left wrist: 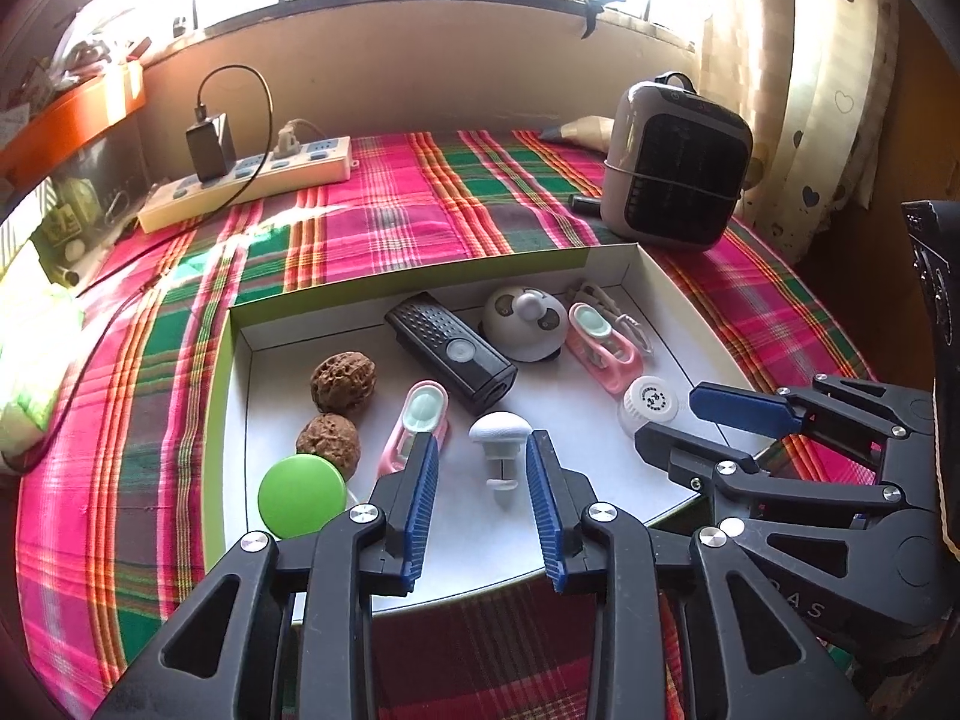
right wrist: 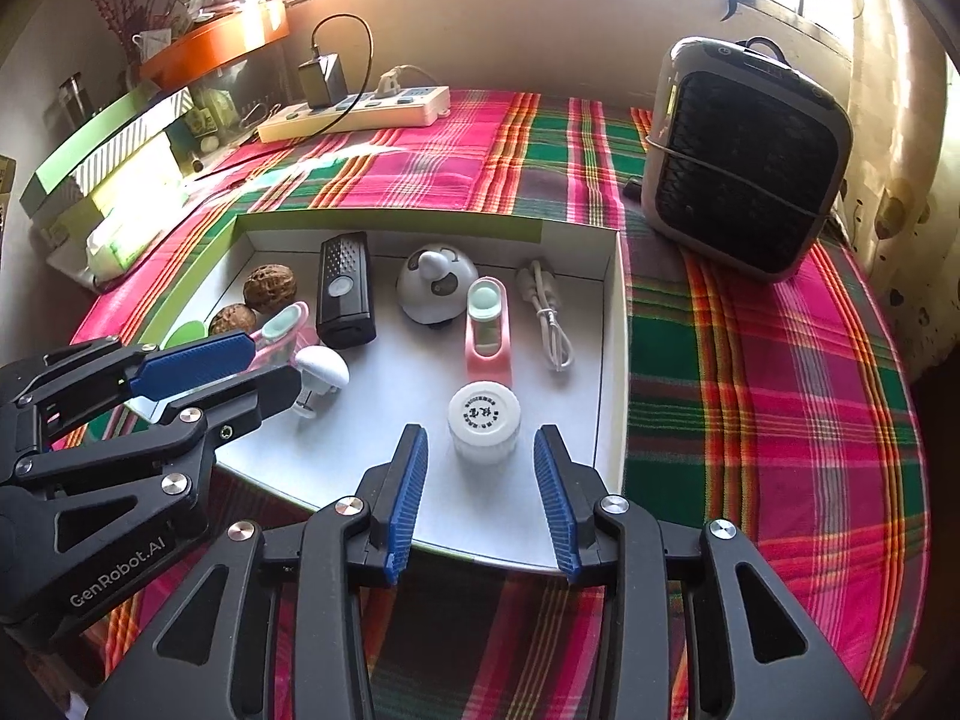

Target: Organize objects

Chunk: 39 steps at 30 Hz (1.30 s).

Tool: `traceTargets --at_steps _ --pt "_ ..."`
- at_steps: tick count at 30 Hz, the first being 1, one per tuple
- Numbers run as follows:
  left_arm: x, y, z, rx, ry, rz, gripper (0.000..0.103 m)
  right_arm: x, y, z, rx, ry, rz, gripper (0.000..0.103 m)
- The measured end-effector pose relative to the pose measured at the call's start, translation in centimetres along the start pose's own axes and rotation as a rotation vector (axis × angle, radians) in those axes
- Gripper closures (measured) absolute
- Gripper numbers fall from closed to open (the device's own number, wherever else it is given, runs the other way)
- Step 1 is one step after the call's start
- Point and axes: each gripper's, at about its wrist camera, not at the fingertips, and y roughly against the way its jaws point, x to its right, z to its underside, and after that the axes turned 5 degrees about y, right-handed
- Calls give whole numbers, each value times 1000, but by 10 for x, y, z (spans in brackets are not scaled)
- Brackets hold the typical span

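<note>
A shallow white box (left wrist: 672, 294) (right wrist: 609, 324) with a green rim lies on the plaid cloth. It holds two walnuts (left wrist: 342, 384), a green disc (left wrist: 302, 495), a black device (left wrist: 450, 351) (right wrist: 345, 288), two pink clips (left wrist: 420, 420) (right wrist: 489, 324), a round white toy (left wrist: 525, 324) (right wrist: 435, 282), a white cable (right wrist: 546, 312), a white mushroom-shaped piece (left wrist: 501, 438) (right wrist: 321, 369) and a white cap (left wrist: 651, 405) (right wrist: 485, 420). My left gripper (left wrist: 483, 462) is open around the mushroom piece. My right gripper (right wrist: 482, 456) is open around the white cap.
A grey fan heater (left wrist: 678, 162) (right wrist: 744, 156) stands at the back right. A power strip (left wrist: 252, 180) (right wrist: 360, 111) with a black charger lies at the back left. Green boxes (right wrist: 102, 168) and an orange shelf (right wrist: 216, 42) are at the left.
</note>
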Motion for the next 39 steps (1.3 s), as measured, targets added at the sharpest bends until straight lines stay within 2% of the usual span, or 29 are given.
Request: traceTargets --at_steps 8,12,16,18,20,24,39 --pt "1 17 9 48 10 -41 73 -3 17 8 44 -36 -7 64" --pt "-1 27 13 65 22 -50 72 -8 25 11 69 -39 5 54" --pt "2 40 19 119 -1 -117 72 -12 33 16 93 -46 12 54" --pt "0 45 21 119 7 -102 71 -14 37 19 100 -45 16 54" --pt "0 48 25 123 8 -117 71 -17 40 22 106 -46 18 53" --pt "-2 52 33 119 20 -126 71 -22 46 28 119 -45 20 46" --pt "-10 52 71 57 61 -163 71 -35 43 57 76 -47 32 46"
